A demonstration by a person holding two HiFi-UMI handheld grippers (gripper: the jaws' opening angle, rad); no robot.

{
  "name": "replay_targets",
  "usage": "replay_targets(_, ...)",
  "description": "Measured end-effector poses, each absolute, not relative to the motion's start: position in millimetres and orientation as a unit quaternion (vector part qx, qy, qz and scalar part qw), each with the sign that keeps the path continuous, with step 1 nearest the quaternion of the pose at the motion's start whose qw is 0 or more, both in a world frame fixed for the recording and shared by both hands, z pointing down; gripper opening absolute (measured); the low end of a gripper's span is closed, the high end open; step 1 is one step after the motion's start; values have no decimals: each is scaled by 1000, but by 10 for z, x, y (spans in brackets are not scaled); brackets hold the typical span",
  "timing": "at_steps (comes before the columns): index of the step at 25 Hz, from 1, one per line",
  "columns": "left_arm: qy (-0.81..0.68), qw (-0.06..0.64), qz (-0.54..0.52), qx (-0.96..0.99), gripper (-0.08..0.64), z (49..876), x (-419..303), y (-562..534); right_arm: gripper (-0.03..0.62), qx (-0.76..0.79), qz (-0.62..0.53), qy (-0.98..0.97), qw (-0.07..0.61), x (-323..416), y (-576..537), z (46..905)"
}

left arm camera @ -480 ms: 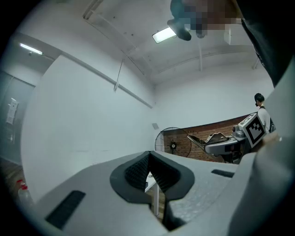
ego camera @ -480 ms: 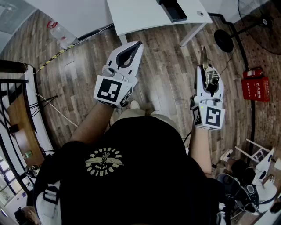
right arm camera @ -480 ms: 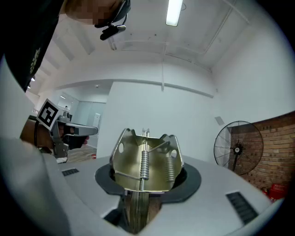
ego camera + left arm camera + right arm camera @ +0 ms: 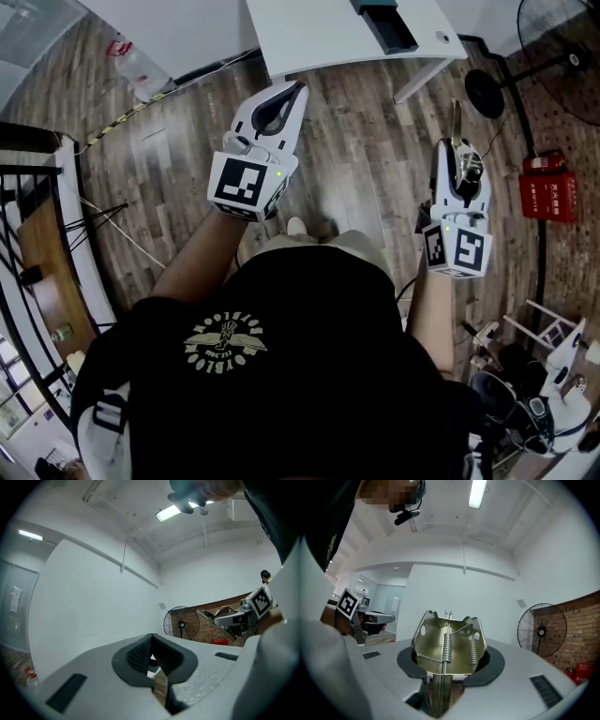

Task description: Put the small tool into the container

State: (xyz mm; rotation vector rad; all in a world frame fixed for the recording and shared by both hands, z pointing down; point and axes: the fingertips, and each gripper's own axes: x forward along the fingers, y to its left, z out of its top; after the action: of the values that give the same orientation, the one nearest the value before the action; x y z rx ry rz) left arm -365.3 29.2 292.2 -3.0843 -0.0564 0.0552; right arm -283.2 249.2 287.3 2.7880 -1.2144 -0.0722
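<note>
My right gripper (image 4: 458, 157), at the right of the head view, is clamped on the small tool (image 4: 446, 651), a brass-coloured sprung metal piece between its pads. My left gripper (image 4: 294, 94), upper middle of the frame, has its jaws closed together with nothing in them. Both hang over the wooden floor (image 4: 366, 169), below the white worktop (image 4: 319, 33) at the top edge, where the dark container (image 4: 386, 26) sits.

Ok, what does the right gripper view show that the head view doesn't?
Only the right gripper view: the springs on the metal tool and a ceiling light. Only the head view: the white table with a dark box on it. Both: the right gripper shut on the tool, the left gripper and the fan.
</note>
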Motion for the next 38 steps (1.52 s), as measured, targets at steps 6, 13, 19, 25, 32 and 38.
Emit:
replay_targets(6,-20,17,23,-999,8,2947,-3685,36,160,913,-13,-404,50,-2849,2230,2811)
replay_targets(13,-3,2,15,-1000,8,3031,-3587,-256,160,908,4,-416,44,-2675,1942,2831)
replay_targets(19,-3,-2,-14,-1000,8,3259,-3421,-304,160,912,28,-408,34,-2463,1941,3052)
replay_targets(25,-4,5,-21,-1000,8,3289,-3047,-318,160,909,43,-413,31,-2062,1898,3198)
replay_targets(32,10,2,-34,-999,8,3417,-2559,-395,160,905,49,-420,38,-1534,1855,3292)
replay_targets(38,13,2,-44,-999,8,3472,-2134,-343,160,900,52,-430,35,-1094,1841,3310)
